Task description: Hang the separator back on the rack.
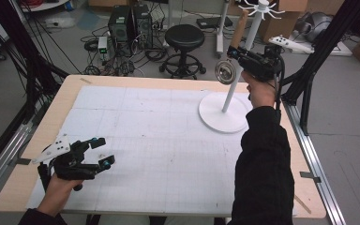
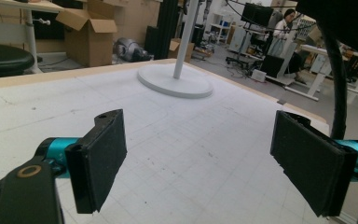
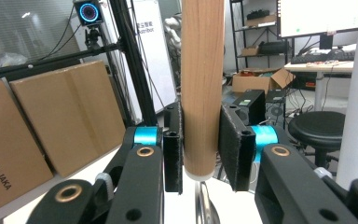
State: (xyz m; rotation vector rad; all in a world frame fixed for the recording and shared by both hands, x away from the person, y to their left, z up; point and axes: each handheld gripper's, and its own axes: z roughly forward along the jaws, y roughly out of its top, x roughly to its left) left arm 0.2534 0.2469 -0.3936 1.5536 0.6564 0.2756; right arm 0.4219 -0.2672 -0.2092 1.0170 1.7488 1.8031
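Ladle [image 1: 227, 70] held up beside the white rack pole [image 1: 232, 84], well above the table [image 1: 136, 117]. My right gripper [image 3: 200, 144] has its jaws clamped on the wooden handle [image 3: 202, 84] near its lower end, metal bowl hanging below. Left gripper [image 1: 102, 152] rests low with jaws wide apart, holding nothing. I judge the ladle stiff, bowl-heavy, likely to swing; smooth wood could slip, so I'd grip firmly here.

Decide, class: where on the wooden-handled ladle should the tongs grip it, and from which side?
Grip the wooden handle near its lower end, from the side. The ladle hangs upright, bowl down, and the round, straight handle fits between flat pads, as the right tongs show.
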